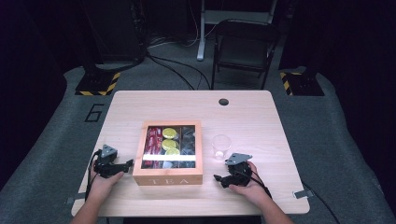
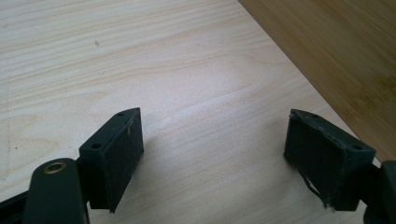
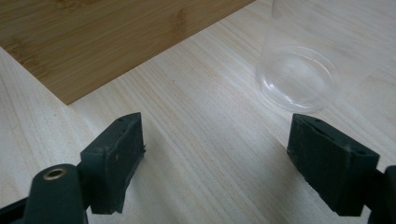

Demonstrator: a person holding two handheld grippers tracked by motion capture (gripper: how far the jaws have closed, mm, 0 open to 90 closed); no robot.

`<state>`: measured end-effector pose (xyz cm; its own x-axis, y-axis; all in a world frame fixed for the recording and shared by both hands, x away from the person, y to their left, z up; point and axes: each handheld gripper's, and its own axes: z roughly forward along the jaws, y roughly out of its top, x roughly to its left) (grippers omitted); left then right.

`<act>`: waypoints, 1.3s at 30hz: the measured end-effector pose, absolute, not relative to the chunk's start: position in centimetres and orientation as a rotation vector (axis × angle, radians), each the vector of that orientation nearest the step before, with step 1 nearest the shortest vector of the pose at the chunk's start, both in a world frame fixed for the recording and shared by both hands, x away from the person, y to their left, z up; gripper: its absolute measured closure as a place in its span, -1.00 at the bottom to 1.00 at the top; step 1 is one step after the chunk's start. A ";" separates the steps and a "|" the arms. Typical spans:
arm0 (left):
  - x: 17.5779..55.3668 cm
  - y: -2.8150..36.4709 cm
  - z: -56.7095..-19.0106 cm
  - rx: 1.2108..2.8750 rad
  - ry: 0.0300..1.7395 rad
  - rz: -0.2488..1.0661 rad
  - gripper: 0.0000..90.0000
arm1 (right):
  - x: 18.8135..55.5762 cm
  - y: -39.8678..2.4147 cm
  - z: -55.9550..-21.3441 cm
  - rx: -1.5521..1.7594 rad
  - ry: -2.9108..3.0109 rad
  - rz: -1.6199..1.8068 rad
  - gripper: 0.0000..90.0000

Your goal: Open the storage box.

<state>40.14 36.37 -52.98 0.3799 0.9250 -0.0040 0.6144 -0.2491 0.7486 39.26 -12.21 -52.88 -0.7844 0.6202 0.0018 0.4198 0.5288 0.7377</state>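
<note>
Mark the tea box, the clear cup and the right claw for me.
tea box (image 1: 168, 179), high view, on its front wall with the lettering.
clear cup (image 3: 299, 77), right gripper view, on its round base.
right claw (image 1: 219, 179), high view, between its open fingertips.

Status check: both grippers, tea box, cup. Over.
Left gripper and right gripper open, empty, flanking the tea box. Lid shut. Clear cup upright beside it, nothing blocking.

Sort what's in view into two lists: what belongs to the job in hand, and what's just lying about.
Job in hand:
tea box
clear cup
left gripper, open
right gripper, open

Lying about:
folding chair
cables on the floor
</note>
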 end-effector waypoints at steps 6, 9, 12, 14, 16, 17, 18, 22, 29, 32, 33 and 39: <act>40.1 36.3 -53.0 1.963 1.325 0.602 -0.57 | 39.3 -12.2 -52.9 0.867 2.512 1.105 -0.62; 40.1 36.3 -53.0 1.962 1.324 0.601 -0.57 | 39.3 -12.2 -52.9 0.868 2.512 1.105 -0.62; 40.1 36.3 -53.0 1.962 1.325 0.605 -0.57 | 39.3 -12.2 -52.9 0.867 2.513 1.107 -0.62; 40.1 36.3 -53.0 1.962 1.325 0.601 -0.57 | 39.3 -12.2 -52.9 0.870 2.508 1.108 -0.62; 40.1 36.4 -53.0 1.966 1.326 0.591 -0.57 | 39.3 -12.2 -52.9 0.870 2.508 1.108 -0.62; 40.1 36.4 -53.0 1.964 1.327 0.591 -0.57 | 39.3 -12.2 -52.9 0.870 2.508 1.108 -0.62; 40.1 36.4 -53.0 1.965 1.329 0.589 -0.56 | 39.3 -12.3 -52.9 0.863 2.504 1.114 -0.59; 40.1 36.4 -53.0 1.963 1.329 0.589 -0.56 | 39.3 -12.4 -52.8 0.867 2.507 1.107 -0.54; 40.1 36.8 -52.7 1.957 1.345 0.573 -0.40 | 39.3 -12.6 -52.8 0.883 2.497 1.117 -0.39; 40.1 37.0 -52.5 1.948 1.354 0.553 -0.27 | 39.5 -12.9 -52.6 0.901 2.491 1.118 -0.18; 40.0 37.0 -52.5 1.950 1.358 0.549 -0.27 | 39.5 -12.9 -52.6 0.901 2.491 1.118 -0.18; 39.8 36.6 -51.9 1.992 1.341 0.543 -0.13 | 39.3 -12.7 -52.0 0.916 2.501 1.076 -0.02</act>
